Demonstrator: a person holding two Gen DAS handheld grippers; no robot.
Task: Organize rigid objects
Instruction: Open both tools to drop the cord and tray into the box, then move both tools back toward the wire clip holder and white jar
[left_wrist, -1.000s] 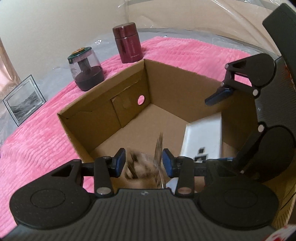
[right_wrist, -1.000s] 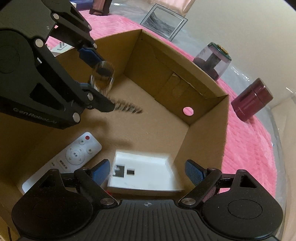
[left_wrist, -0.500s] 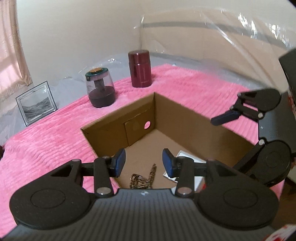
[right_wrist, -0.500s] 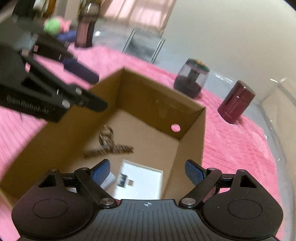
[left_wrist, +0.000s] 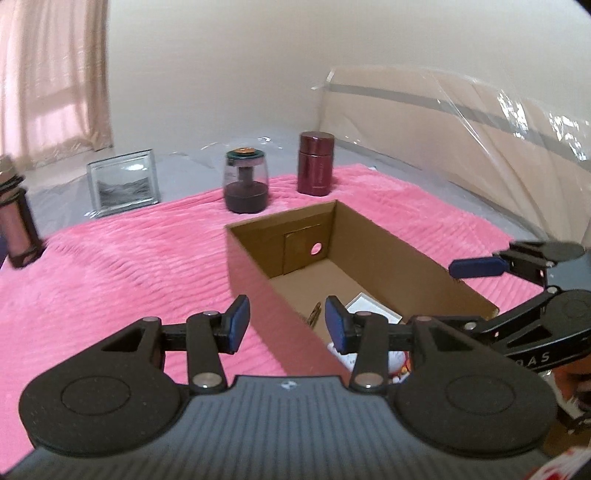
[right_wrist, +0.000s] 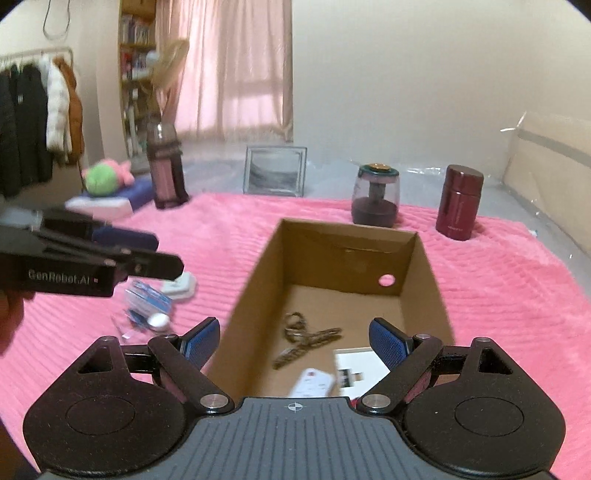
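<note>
- Hovering above the near end of the cardboard box (right_wrist: 424, 266), the right gripper (right_wrist: 295, 338) has its jaws spread wide with nothing between them.
- Straight ahead of it and below, on the box floor, lie a keyring with a patterned strap (right_wrist: 304, 341), a white remote control (right_wrist: 312, 384) and a flat white box (right_wrist: 364, 365).
- To its left, the left gripper (left_wrist: 282, 325) hangs over the box's long near wall, its jaws opening, a modest gap apart and empty.
- Beyond the left gripper's left finger, on the pink blanket (right_wrist: 229, 236) outside the box, lie a clear packet with blue print (right_wrist: 147, 301), a small white oval item (right_wrist: 159, 320) and a pale rounded case (right_wrist: 181, 290).
- Farther ahead of both grippers, past the box's far end, stand a clear-domed grinder with a dark base (right_wrist: 376, 195) and a maroon flask (right_wrist: 459, 203), the flask to the right.
- Ahead and left stand a framed picture (right_wrist: 275, 170) and a tall dark bottle (right_wrist: 166, 168).
</note>
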